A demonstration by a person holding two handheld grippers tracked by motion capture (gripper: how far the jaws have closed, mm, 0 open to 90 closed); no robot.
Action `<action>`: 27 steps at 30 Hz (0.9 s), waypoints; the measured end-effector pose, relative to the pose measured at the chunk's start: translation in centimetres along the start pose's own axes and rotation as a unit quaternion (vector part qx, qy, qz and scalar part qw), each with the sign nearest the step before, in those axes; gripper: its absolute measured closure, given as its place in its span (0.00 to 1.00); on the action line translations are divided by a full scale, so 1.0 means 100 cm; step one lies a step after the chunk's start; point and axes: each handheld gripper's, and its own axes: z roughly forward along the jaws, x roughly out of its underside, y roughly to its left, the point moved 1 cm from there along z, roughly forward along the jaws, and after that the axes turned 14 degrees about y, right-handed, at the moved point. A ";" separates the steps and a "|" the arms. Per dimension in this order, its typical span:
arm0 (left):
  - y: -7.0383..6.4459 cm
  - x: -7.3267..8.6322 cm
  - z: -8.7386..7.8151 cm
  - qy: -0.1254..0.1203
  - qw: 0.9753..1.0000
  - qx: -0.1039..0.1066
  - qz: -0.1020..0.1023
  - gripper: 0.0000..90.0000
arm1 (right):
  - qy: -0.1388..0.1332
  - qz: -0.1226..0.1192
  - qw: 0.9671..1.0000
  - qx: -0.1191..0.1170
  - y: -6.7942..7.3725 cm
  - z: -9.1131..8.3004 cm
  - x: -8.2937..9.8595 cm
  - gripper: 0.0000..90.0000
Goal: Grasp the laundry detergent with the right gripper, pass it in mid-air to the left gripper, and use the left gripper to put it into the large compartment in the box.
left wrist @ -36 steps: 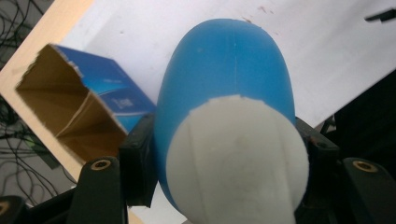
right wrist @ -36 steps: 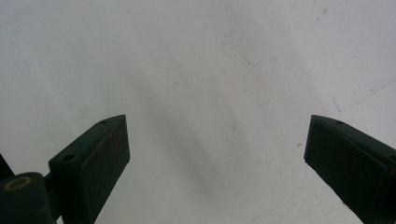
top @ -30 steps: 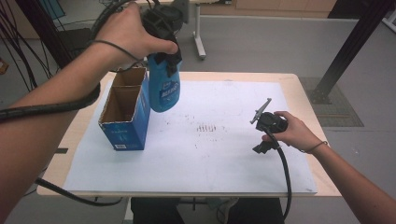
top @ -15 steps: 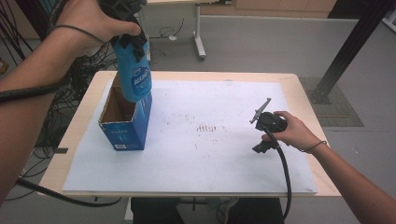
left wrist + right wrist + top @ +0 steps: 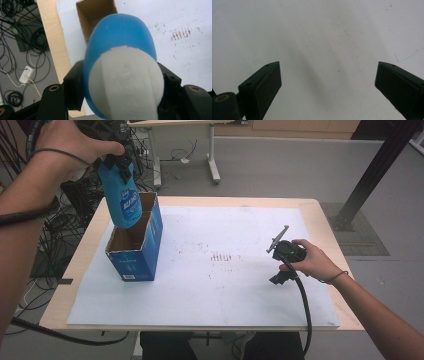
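Observation:
A blue plastic bottle [image 5: 122,195] with a white cap end hangs upright over the open top of a blue cardboard box [image 5: 136,247] at the table's left. My left gripper [image 5: 117,159] is shut on the bottle's top. In the left gripper view the bottle [image 5: 120,50] sits between the black jaws, with the box opening [image 5: 96,15] beyond it. My right gripper [image 5: 281,251] rests low on the white sheet at the right, held by a hand. Its jaws stand wide apart in the right gripper view, nothing between its fingertips [image 5: 329,85].
A white sheet [image 5: 210,270] covers most of the wooden table [image 5: 330,225] and has faint brown marks [image 5: 220,256] at its middle. Cables [image 5: 65,215] lie tangled on the floor left of the table. A black post [image 5: 375,170] rises at the far right.
My left gripper carried the bottle left and down, from beside the box to over its opening. The right gripper has stayed where it was.

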 end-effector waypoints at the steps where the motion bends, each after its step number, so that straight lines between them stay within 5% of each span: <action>1: 0.001 0.000 0.001 -0.001 1.000 0.001 -0.004 0.42 | 0.000 0.000 1.000 -0.001 0.000 0.000 0.000 0.08; 27: 0.015 -0.005 0.059 0.008 0.997 0.021 -0.079 0.42 | 0.000 -0.001 1.000 -0.001 0.001 0.002 -0.001 0.08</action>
